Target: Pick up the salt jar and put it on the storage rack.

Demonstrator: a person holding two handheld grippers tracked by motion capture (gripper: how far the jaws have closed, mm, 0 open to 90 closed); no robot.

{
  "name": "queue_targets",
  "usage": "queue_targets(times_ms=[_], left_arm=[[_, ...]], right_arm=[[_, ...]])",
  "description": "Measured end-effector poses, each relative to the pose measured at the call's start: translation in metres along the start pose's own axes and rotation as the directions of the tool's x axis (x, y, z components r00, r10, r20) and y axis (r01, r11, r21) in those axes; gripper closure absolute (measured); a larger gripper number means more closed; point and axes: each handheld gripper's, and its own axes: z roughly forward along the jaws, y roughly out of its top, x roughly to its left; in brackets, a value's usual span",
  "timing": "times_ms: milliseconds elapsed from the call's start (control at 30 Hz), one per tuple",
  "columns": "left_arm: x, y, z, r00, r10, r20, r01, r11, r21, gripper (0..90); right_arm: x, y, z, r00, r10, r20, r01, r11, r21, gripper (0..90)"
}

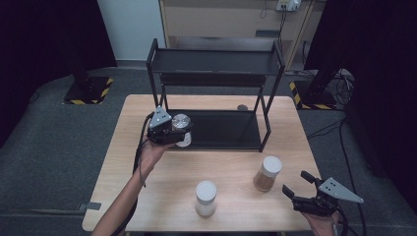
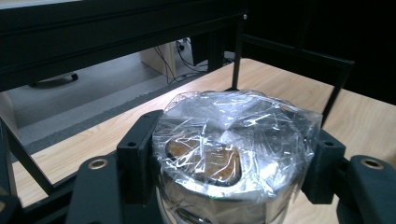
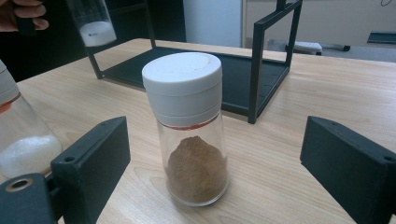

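- Closest to the person: the right gripper (image 1: 298,185) sits low at the near right corner of the table (image 1: 162,196), jaws spread wide and holding nothing. It points at the brown spice jar (image 3: 191,126), which stands upright between the two jaws in the right gripper view without touching either one, so I'd guess that jar is next in line.
- Just left of that is the white-lidded jar (image 1: 206,197) with white grains inside, standing on its own near the front edge. Nobody's touching it; it looks parked there waiting its turn.
- Further back, the left gripper (image 1: 173,132) is clamped on a foil-topped jar (image 2: 224,154), one jaw on each side just under the crinkly plastic wrap over its top. The jar is upright and off the table, right at the front left corner of the black rack (image 1: 268,123), probably to keep the contents from spilling while it heads for a shelf.
- Farthest back, both rack shelves look bare, so there's plenty of room to drop jars in.
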Motion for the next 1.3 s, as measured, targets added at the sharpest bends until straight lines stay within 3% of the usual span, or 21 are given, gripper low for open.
queue_targets(times_ms=[233, 367, 467, 700, 1300], left_arm=[[0.003, -0.004, 0.013, 0.9981, -0.039, -0.047, 0.038, 0.9991, -0.019, 33.4], [0.002, -0.007, 0.022, 0.9951, -0.033, -0.093, 0.031, 0.9993, -0.018, 33.4], [0.004, -0.012, 0.028, 0.9931, -0.052, -0.104, 0.049, 0.9983, -0.032, 33.4], [0.0, -0.016, 0.044, 0.9881, -0.046, -0.147, 0.042, 0.9987, -0.029, 33.4], [-0.008, -0.032, 0.079, 0.9798, -0.046, -0.195, 0.049, 0.9988, 0.01, 33.4]], right_arm=[[0.0, 0.0, 0.0, 1.0, 0.002, -0.001, -0.002, 1.0, -0.001, 8.7], [-0.001, 0.0, 0.0, 1.0, 0.003, -0.003, -0.003, 1.0, -0.001, 8.7], [-0.001, 0.0, 0.0, 1.0, 0.004, -0.004, -0.004, 1.0, -0.001, 8.8], [-0.002, -0.001, 0.0, 1.0, 0.007, -0.005, -0.007, 1.0, -0.001, 8.8], [-0.003, -0.001, 0.0, 0.9999, 0.012, -0.007, -0.012, 1.0, -0.003, 8.9]])
